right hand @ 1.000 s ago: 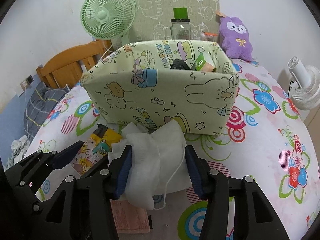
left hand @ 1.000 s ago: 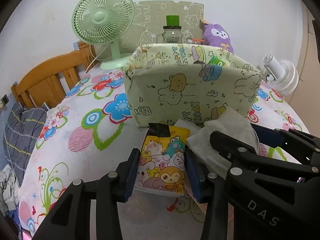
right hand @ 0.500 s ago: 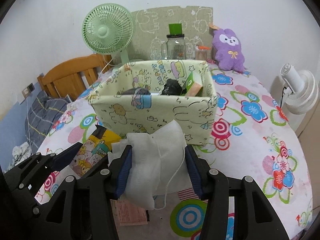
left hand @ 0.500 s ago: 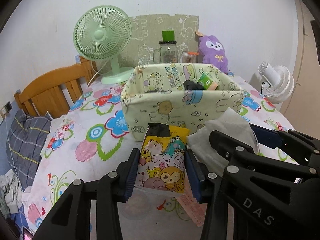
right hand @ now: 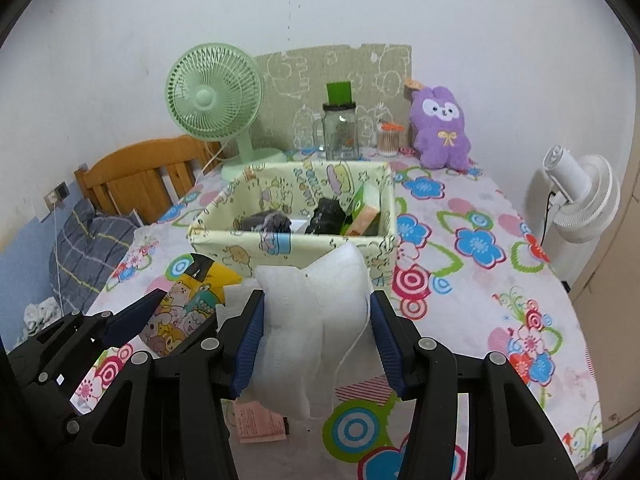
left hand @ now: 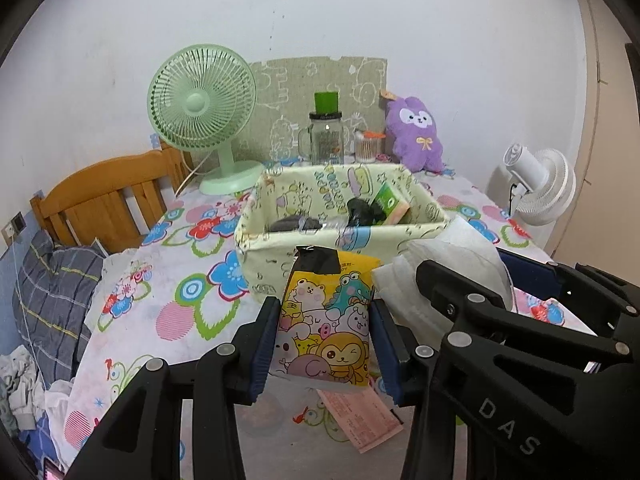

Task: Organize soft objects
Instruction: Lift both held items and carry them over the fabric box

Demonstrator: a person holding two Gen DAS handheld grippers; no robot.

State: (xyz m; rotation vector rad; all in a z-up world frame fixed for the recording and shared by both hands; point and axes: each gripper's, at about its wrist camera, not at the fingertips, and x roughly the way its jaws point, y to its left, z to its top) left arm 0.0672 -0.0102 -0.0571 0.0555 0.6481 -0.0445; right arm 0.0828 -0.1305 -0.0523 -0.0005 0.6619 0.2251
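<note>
My left gripper point(left hand: 325, 342) is shut on a yellow cartoon-animal pack point(left hand: 326, 328) and holds it above the table, in front of the pale green fabric box point(left hand: 280, 256). My right gripper point(right hand: 316, 338) is shut on a white face mask point(right hand: 316, 320), beside the left gripper and also raised. The box point(right hand: 320, 246) is open at the top and holds dark items and a green-and-orange packet point(right hand: 362, 210). The mask also shows in the left wrist view point(left hand: 444, 268), and the pack in the right wrist view point(right hand: 188, 308).
A flowered cloth covers the table point(right hand: 480, 280). A pink paper slip point(right hand: 256, 420) lies under the grippers. At the back stand a green fan point(left hand: 204, 108), a glass jar point(left hand: 326, 140) and a purple plush point(left hand: 416, 132). A white fan point(left hand: 540, 188) is right, a wooden headboard point(left hand: 100, 204) left.
Both grippers have risen and drawn back from the box with their items held. The box now looks lower and farther, and its inside has come into view.
</note>
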